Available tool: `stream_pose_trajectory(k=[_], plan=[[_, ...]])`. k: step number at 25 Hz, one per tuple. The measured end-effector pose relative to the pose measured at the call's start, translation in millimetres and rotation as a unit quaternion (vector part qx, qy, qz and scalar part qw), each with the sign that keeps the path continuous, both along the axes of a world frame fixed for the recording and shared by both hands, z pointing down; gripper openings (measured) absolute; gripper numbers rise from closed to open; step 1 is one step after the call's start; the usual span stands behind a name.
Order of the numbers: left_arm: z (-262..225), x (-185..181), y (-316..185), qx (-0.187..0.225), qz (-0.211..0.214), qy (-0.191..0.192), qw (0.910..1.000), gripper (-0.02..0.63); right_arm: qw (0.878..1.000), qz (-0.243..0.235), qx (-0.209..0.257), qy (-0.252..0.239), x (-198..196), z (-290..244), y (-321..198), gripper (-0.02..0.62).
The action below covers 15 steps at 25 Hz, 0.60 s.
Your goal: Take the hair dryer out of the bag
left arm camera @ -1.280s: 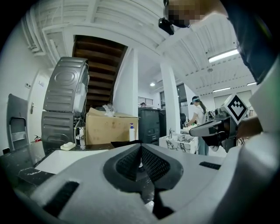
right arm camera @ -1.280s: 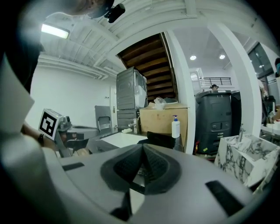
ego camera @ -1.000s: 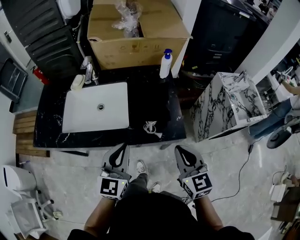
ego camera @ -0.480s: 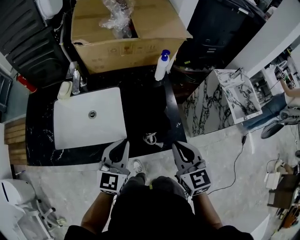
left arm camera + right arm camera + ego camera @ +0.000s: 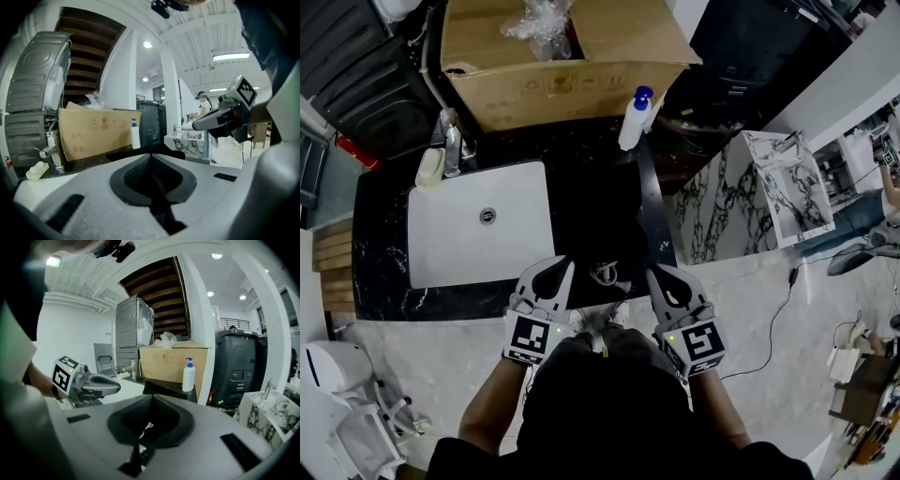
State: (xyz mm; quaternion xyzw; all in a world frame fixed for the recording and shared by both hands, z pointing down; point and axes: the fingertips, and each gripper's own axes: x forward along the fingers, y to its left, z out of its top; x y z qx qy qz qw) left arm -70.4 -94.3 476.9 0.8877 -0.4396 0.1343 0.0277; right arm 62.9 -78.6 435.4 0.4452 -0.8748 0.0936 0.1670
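The black bag [image 5: 598,211] lies on the right half of the table [image 5: 380,244], just beside the white sink [image 5: 478,220]. A coiled white cord [image 5: 602,274] sits at its near end by the table's front edge, and you can't make out the hair dryer itself. Your left gripper [image 5: 555,269] and right gripper [image 5: 662,275] sit at that front edge either side of the cord, each with jaws closed together on nothing.
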Motion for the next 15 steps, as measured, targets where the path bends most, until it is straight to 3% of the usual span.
stream_pose_trajectory(k=[8, 11, 15], plan=[[24, 10, -7, -0.013, 0.035, -0.052, 0.998, 0.028, 1.0, -0.019, -0.002, -0.005, 7, 17, -17, 0.014], [43, 19, -6, -0.035, 0.058, -0.069, 0.9953, 0.15, 1.0, -0.025, -0.012, -0.004, 8, 24, -18, 0.014], [75, 25, -9, -0.045, 0.098, -0.137, 0.9847, 0.244, 0.999, -0.031, -0.037, -0.005, 8, 39, -14, 0.015]])
